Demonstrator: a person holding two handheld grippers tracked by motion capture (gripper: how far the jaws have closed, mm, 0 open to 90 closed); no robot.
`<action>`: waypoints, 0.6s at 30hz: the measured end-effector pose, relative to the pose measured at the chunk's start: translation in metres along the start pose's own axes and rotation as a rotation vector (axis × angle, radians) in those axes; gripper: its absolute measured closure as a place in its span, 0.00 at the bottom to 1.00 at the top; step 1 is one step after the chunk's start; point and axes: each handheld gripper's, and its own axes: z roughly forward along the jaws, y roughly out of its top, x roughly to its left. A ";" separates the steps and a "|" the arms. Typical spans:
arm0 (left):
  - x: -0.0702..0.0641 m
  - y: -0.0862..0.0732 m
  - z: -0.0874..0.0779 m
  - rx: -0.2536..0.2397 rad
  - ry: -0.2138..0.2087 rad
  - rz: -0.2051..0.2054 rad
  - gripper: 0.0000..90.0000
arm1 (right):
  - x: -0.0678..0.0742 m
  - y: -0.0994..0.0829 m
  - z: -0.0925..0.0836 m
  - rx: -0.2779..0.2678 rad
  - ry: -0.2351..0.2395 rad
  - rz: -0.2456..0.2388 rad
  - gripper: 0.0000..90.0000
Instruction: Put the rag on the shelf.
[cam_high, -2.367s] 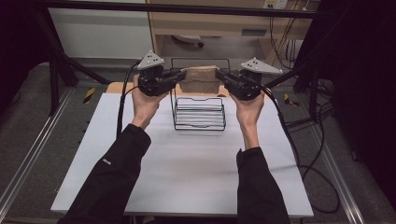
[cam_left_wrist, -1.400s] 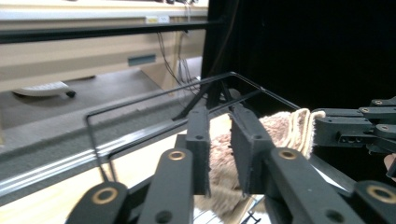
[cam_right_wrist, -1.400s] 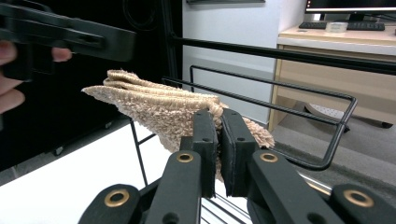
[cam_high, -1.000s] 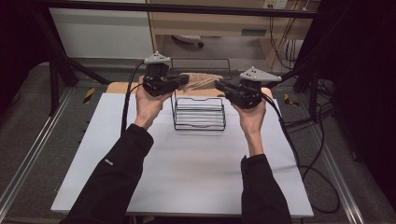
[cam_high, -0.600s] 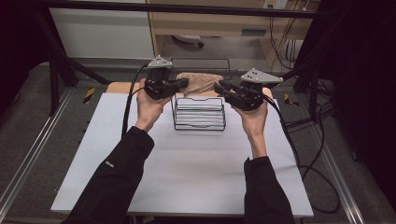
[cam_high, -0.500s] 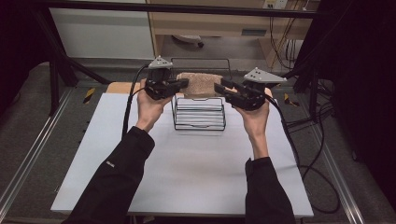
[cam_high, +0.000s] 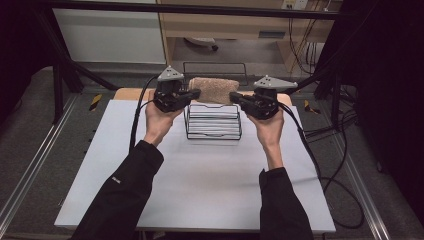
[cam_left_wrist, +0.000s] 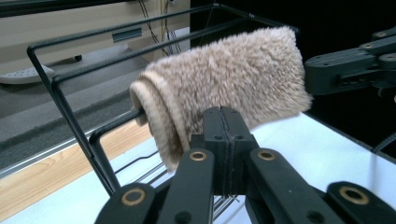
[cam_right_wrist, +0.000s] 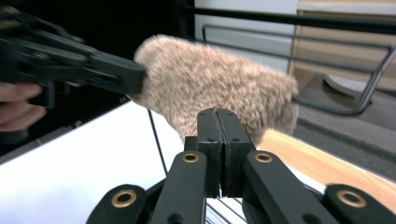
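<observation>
Black sleeves: two forearms come up from the near edge of the white table (cam_high: 200, 190), each hand holding a gripper.
Left gripper (cam_high: 192, 94): held at the left end of the towel; its jaws are pressed flat together in the left gripper view (cam_left_wrist: 223, 140), with no cloth seen between them.
Right gripper (cam_high: 236, 97): held at the right end of the towel, facing the left one; its jaws have just been closing and now meet pad to pad in the right gripper view (cam_right_wrist: 218, 144), nothing visible between them.
Tan towel (cam_high: 215, 90): a fluffy roll or fold lying across the top bar of the rack, between the two grippers; its rolled edge hangs over the wire in the left gripper view (cam_left_wrist: 224, 84). Whether either gripper tip touches the pile I cannot tell.
Wire rack (cam_high: 212, 127): black, standing upright on the table between the hands, towel on its upper rail.
Wooden strip (cam_high: 125, 94): along the far edge of the table, behind the rack.
Grey floor (cam_high: 235, 52): beyond the table, with a pale cabinet further back.
</observation>
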 end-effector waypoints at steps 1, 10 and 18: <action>0.000 -0.002 0.001 0.003 0.002 0.002 0.99 | -0.001 -0.002 0.002 0.008 -0.009 -0.001 0.99; 0.004 -0.011 0.009 0.010 0.014 -0.002 0.99 | -0.008 -0.011 0.007 0.005 -0.059 0.018 0.99; 0.004 -0.012 0.002 0.001 0.015 0.000 0.97 | -0.007 -0.012 -0.001 -0.014 -0.045 0.012 0.94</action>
